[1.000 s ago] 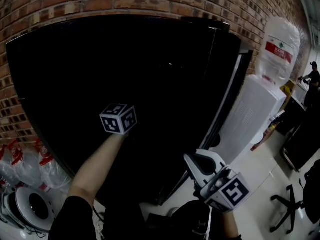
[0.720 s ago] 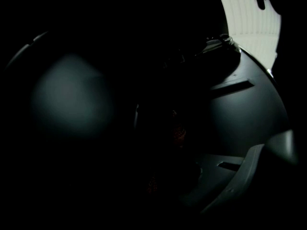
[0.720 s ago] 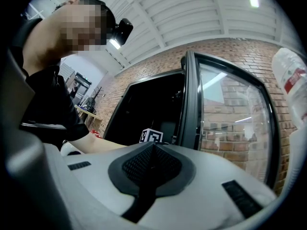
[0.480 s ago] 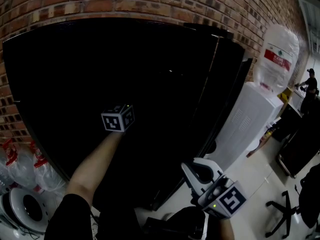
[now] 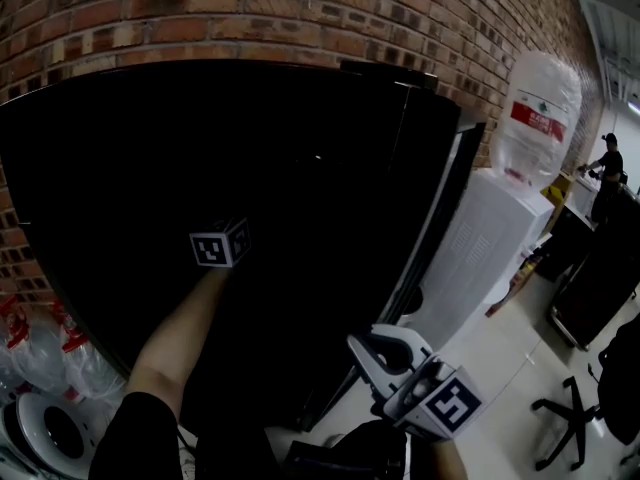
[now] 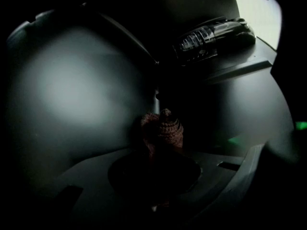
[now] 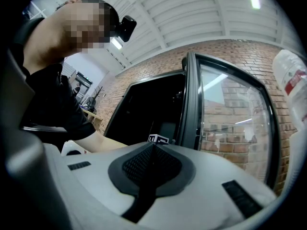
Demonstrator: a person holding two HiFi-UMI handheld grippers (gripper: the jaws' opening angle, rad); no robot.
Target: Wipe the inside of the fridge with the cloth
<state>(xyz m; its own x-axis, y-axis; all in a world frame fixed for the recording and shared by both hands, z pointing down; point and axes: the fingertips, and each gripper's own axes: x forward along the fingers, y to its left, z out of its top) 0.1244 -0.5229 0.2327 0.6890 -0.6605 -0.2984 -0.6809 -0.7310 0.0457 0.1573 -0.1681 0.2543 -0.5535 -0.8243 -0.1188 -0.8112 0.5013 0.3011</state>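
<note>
Head view only gives you the fridge [image 5: 300, 158] as a black hole with a forearm [image 5: 180, 338] reaching in. The left gripper [image 6: 159, 150] view actually shows the cloth [image 6: 165, 127]: reddish-brown knit, clamped in its jaws inside the dim fridge. Right gripper [image 7: 152, 147] is clenched on nothing, outside by the open glass door [image 7: 230, 123]. The water bottle [image 5: 535, 118] beside the fridge has a red label, too small to read.

Fridge [image 5: 300, 118] mouth stands open; its door [image 7: 230, 128] bounds the right.
</note>
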